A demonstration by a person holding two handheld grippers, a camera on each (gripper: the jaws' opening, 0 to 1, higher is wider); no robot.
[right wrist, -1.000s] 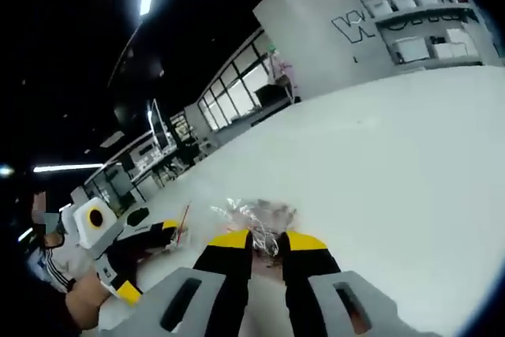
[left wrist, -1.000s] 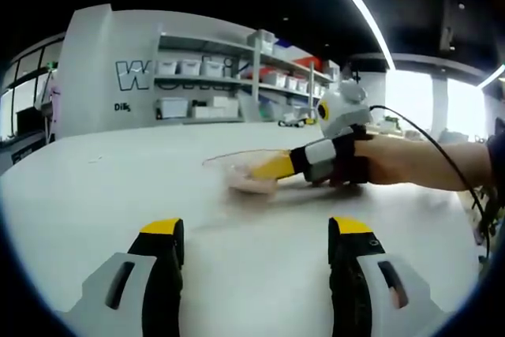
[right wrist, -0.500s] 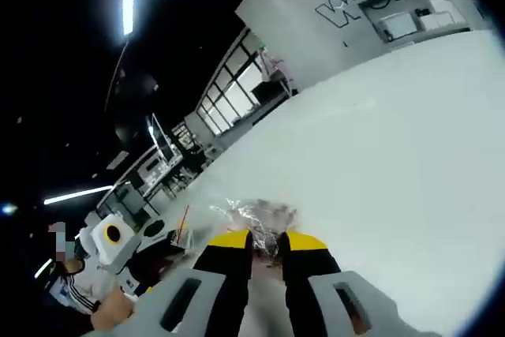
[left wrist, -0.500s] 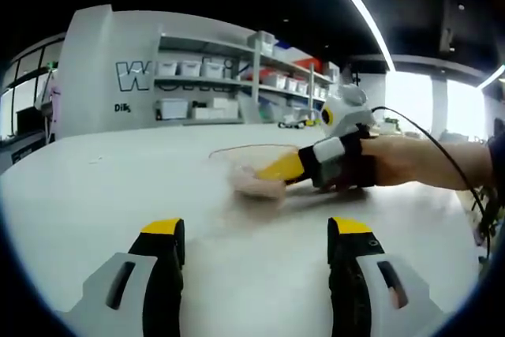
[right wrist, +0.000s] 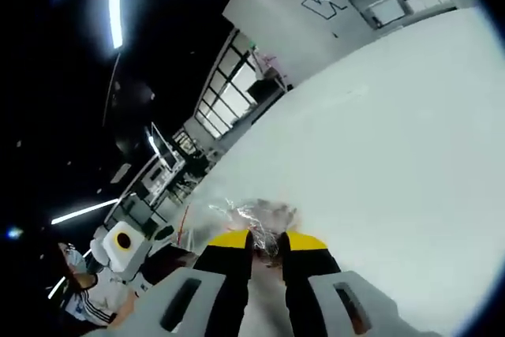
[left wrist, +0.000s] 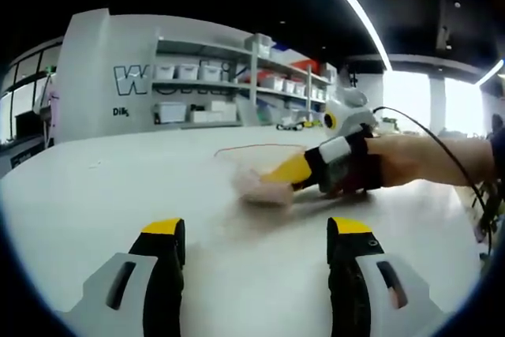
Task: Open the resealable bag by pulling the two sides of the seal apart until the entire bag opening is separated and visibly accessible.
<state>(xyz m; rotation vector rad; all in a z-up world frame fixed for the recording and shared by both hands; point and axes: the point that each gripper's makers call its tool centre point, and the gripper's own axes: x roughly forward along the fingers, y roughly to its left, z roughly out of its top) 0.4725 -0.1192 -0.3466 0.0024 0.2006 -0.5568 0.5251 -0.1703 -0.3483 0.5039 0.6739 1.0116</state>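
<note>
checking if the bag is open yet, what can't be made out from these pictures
- Left gripper view: the resealable bag is motion-blurred, so its seal can't be judged open or shut.
- Left gripper view: the right gripper covers the bag's near edge, hiding its grip point.
- Right gripper view: the bag is crinkled and glaring; the jaws cover its lower part.
- Right gripper view: the left gripper is cut off by the edge.
</note>
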